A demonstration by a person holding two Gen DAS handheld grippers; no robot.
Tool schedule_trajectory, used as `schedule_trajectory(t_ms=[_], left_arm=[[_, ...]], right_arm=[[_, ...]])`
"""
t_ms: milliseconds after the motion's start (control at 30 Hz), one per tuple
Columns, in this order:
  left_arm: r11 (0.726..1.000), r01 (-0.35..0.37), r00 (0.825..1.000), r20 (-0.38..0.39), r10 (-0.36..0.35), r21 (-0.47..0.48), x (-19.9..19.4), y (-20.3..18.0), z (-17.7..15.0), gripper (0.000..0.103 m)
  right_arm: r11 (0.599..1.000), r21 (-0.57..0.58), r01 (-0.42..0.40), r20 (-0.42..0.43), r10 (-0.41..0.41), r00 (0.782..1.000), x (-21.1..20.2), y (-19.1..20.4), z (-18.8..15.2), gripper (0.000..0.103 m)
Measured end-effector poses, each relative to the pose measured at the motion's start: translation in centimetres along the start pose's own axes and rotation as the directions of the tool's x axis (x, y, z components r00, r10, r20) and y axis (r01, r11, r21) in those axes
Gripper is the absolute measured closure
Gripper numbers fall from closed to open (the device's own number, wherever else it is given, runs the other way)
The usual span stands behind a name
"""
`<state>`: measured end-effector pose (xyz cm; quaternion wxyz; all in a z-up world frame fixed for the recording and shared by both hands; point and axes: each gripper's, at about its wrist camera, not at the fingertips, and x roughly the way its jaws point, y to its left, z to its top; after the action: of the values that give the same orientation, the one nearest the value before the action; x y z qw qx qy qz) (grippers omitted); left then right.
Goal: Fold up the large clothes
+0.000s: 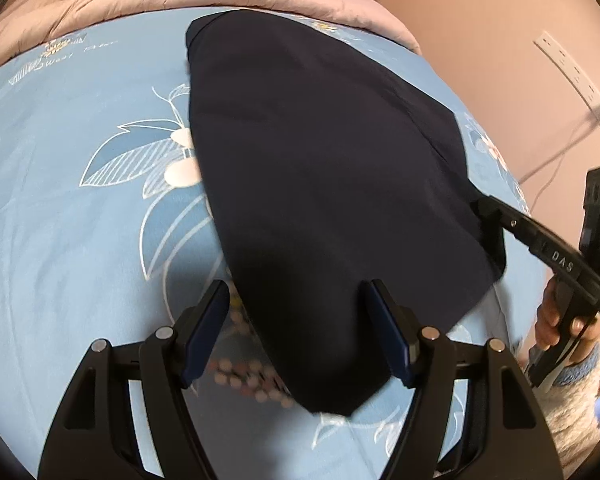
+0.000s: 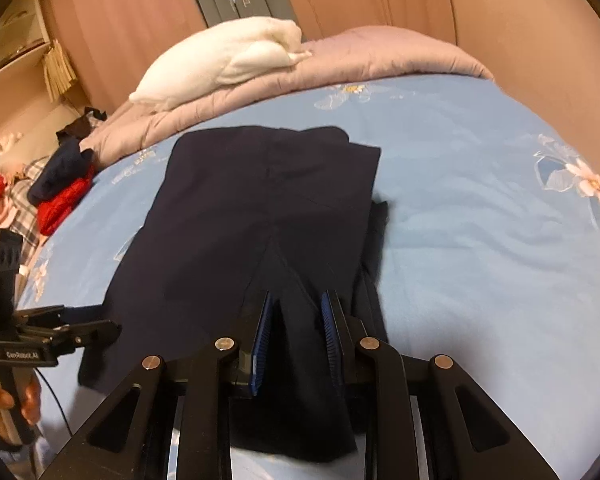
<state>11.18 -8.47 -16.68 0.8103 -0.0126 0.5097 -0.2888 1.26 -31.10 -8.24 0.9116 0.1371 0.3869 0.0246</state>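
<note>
Left wrist view: the dark navy garment (image 1: 324, 184) is lying flat on the blue floral bedsheet (image 1: 60, 208), already narrowed into a long panel, and the left tool (image 1: 300, 312) is hanging over its near end with its blue pads spread wide, gripping nothing. At the garment's right edge the right tool (image 1: 488, 208) is meeting the cloth. Right wrist view: the right tool (image 2: 296, 328) is straddling a raised ridge of the garment (image 2: 260, 208), its pads narrowed but apparently not quite closed on it, though dark cloth against black pads makes contact hard to judge. To do this step well, both tools should be pinching matching near corners through all layers, lifting together and carrying the hem evenly toward the far edge by the pink quilt (image 2: 340, 64).
</note>
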Motion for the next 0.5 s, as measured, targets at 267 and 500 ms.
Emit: schedule_trajectory(t_ms=[267, 500], left_arm=[[1.0, 0.007, 0.999, -0.04, -0.006, 0.015, 1.9, -0.4, -1.9, 0.03], [1.0, 0.008, 0.999, -0.048, -0.006, 0.027, 0.5, -0.7, -3.4, 0.03]], right_arm=[[1.0, -0.006, 0.027, -0.077, -0.027, 0.997, 1.4, -0.3, -2.4, 0.078], [0.999, 0.034, -0.005, -0.071, 0.008, 0.997, 1.1, -0.9, -2.4, 0.077]])
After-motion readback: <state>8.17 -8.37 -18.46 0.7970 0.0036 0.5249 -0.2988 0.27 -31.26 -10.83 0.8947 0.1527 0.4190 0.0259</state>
